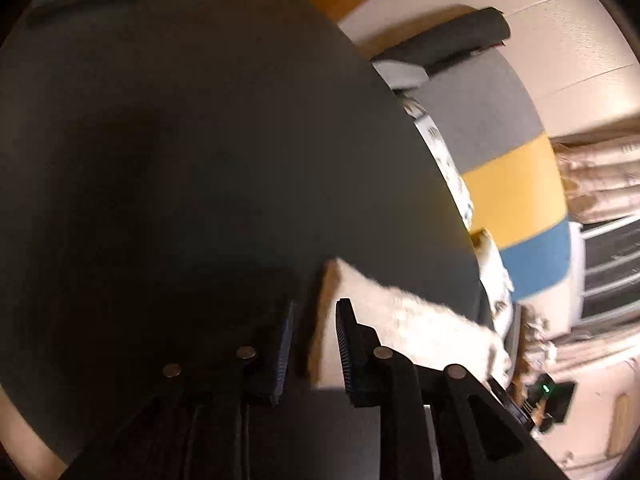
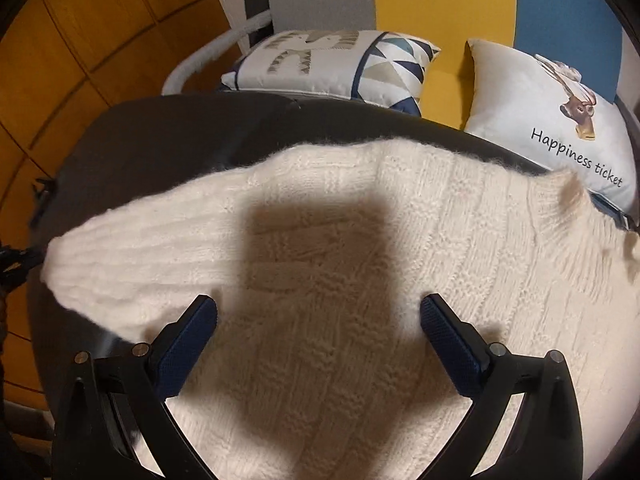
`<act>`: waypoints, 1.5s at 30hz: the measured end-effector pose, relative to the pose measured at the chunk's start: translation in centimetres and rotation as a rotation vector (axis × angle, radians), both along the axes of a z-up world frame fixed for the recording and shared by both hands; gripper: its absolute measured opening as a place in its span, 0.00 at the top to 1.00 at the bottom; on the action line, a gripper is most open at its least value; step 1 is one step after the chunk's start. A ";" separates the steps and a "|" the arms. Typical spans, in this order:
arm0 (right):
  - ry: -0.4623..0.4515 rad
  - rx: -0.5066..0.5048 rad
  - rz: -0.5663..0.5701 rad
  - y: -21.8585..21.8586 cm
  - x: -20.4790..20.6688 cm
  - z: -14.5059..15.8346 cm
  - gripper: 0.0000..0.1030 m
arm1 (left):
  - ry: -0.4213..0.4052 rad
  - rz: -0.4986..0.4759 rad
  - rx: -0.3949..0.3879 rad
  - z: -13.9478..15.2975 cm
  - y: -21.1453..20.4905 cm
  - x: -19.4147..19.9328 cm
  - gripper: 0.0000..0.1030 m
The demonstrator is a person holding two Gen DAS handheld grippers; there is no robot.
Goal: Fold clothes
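So the cream knit sweater (image 2: pixel 340 280) is spread flat on a dark round bench (image 2: pixel 160 140), covering most of it in the right wrist view, with one sleeve (image 2: pixel 120 264) sticking out toward 9 o'clock. The right gripper (image 2: pixel 318 320) hangs over the middle of the knit with its jaws spread wide, nothing between them, and it throws a blocky shadow on the wool right ahead of it.

The left gripper (image 1: pixel 312 332) is over the bare dark part of the bench, jaws only partly apart. An edge of the sweater (image 1: pixel 400 320) shows in the gap and runs off toward 4 o'clock, but the pads don't look pressed on it (that view is blurry, so take it loosely).

Around the bench: at 12 o'clock in the right view there's a cushion with a blue and grey triangle print (image 2: pixel 332 68), and at 2 o'clock a white cushion (image 2: pixel 548 120) with a little animal picture and the words "Happiness ticket". Both sit on a seat just past the bench rim, against a backrest in grey, yellow and blue stripes (image 1: pixel 516 184). A white curved rail (image 2: pixel 208 56) sits at 11 o'clock and orange wood floor (image 2: pixel 80 40) fills the left side. Nothing lies on top of the sweater.
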State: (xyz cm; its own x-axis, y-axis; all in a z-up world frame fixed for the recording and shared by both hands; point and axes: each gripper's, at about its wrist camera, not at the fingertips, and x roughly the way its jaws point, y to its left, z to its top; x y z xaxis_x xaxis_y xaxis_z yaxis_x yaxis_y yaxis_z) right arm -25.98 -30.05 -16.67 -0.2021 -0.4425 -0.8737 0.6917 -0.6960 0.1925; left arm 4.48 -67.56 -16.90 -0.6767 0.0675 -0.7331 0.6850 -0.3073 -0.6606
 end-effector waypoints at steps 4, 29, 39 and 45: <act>-0.002 0.021 -0.005 0.1 0.1 -0.4 0.00 | 0.038 -0.044 0.051 -1.1 0.1 -1.8 0.78; 0.042 0.106 -0.031 -5.7 -3.2 -0.4 0.00 | -0.177 0.072 -0.313 0.3 2.3 -5.4 0.98; 0.018 0.070 -0.084 -7.5 -3.6 1.1 0.00 | -0.281 0.095 -0.326 -0.1 -0.6 -3.4 0.98; 0.134 0.198 0.086 -4.9 2.2 2.6 0.00 | -0.278 0.093 -0.317 -0.3 -1.5 -3.8 0.98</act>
State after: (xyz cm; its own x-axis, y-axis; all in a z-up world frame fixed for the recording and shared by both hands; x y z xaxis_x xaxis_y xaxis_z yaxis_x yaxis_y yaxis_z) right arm -23.74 -34.94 -14.08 -0.2909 -0.2862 -0.9129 0.7602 -0.6485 -0.0389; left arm 0.66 -69.08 -17.22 -0.4427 -0.2428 -0.8632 0.8582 -0.3937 -0.3294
